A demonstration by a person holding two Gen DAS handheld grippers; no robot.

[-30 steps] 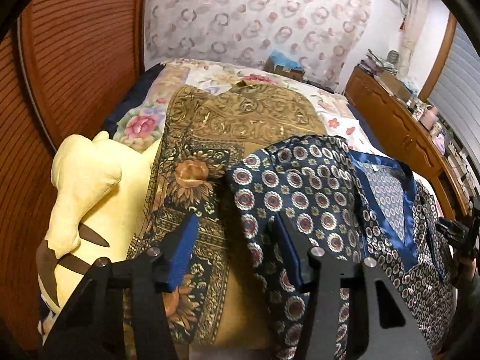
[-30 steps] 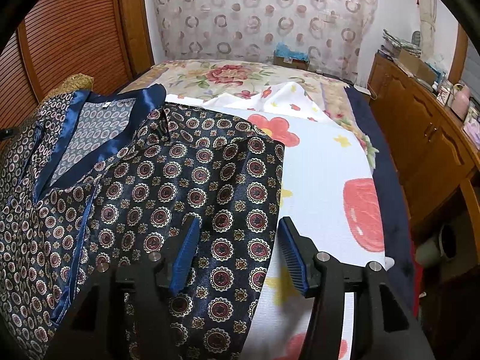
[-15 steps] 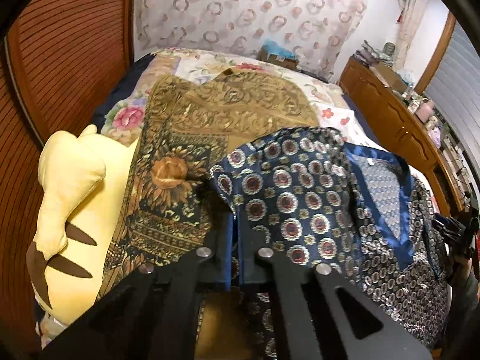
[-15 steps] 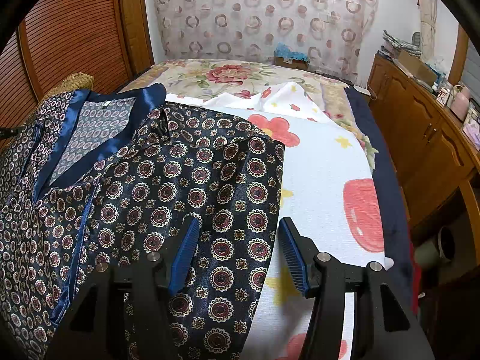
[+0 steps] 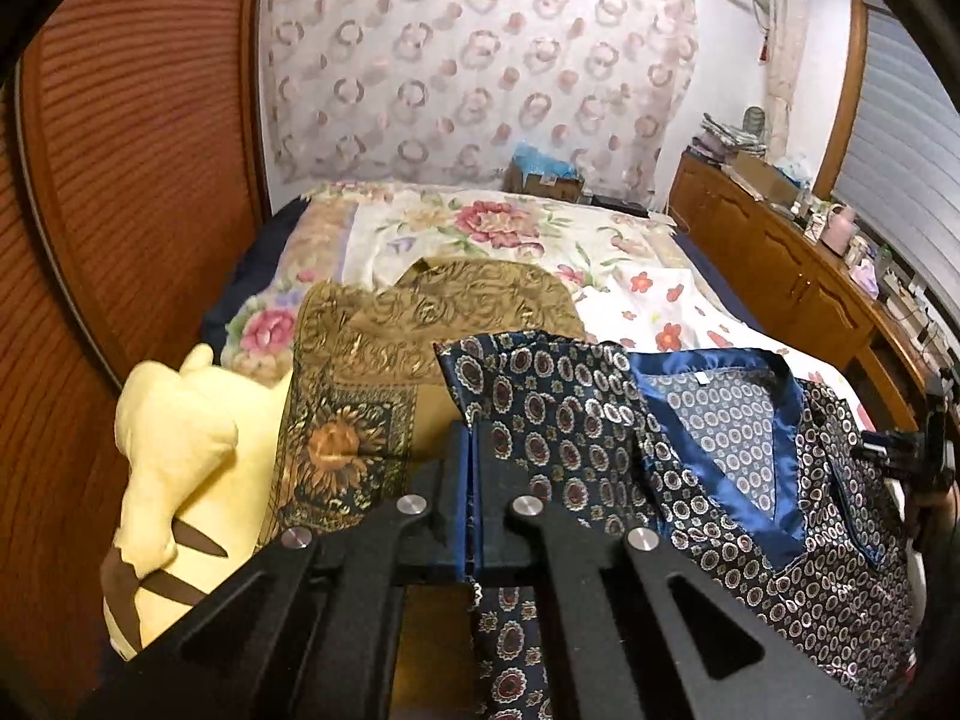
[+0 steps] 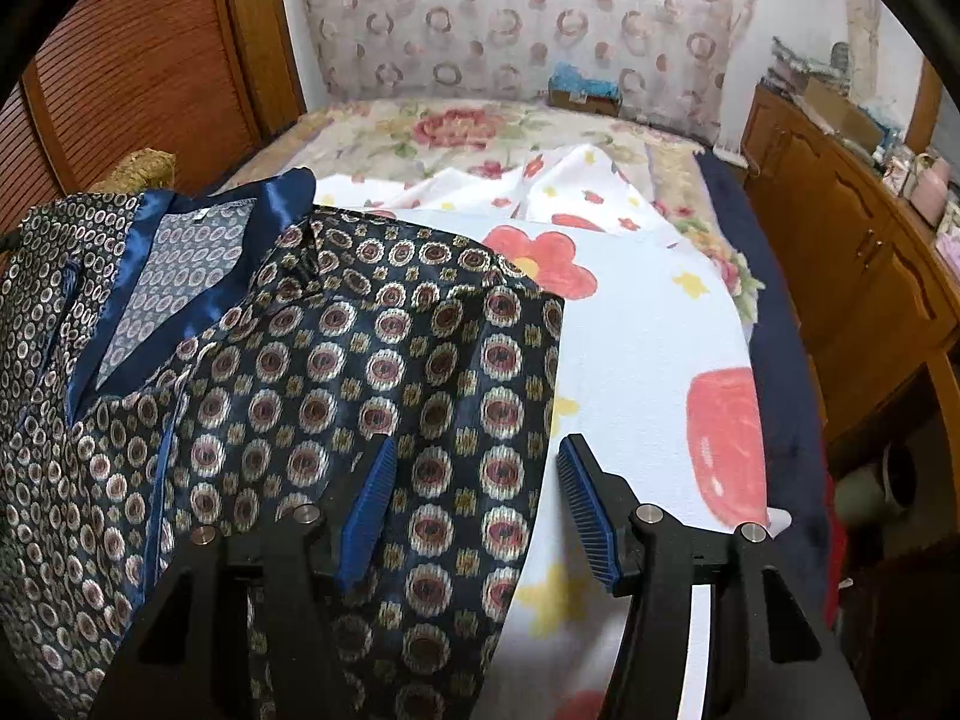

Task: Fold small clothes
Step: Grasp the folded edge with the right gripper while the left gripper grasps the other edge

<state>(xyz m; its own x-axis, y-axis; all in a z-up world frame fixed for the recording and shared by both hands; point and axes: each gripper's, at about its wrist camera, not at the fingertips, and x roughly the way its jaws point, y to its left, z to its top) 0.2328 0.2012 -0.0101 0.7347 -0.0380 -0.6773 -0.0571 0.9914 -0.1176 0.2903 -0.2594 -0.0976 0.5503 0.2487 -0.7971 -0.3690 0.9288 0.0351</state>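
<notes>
Pinching the edge of the navy patterned shirt, the left gripper has its fingers pressed together on the sleeve, a strip of the cloth trapped between the blue pads and hanging below them. The right gripper hovers over the shirt's other sleeve with its fingers apart and closing; the sleeve edge lies between them, and the pads do not press it. The shirt lies spread on the bed, its satin blue collar open toward the far side, partly over a white sheet with red flowers. Just beside the shirt, on the left gripper's side, sit a gold-and-brown patterned cushion and a yellow plush toy. Farther on, a floral bedspread covers the bed up to a curtain with ring patterns. A wooden cabinet runs along the right wall.
</notes>
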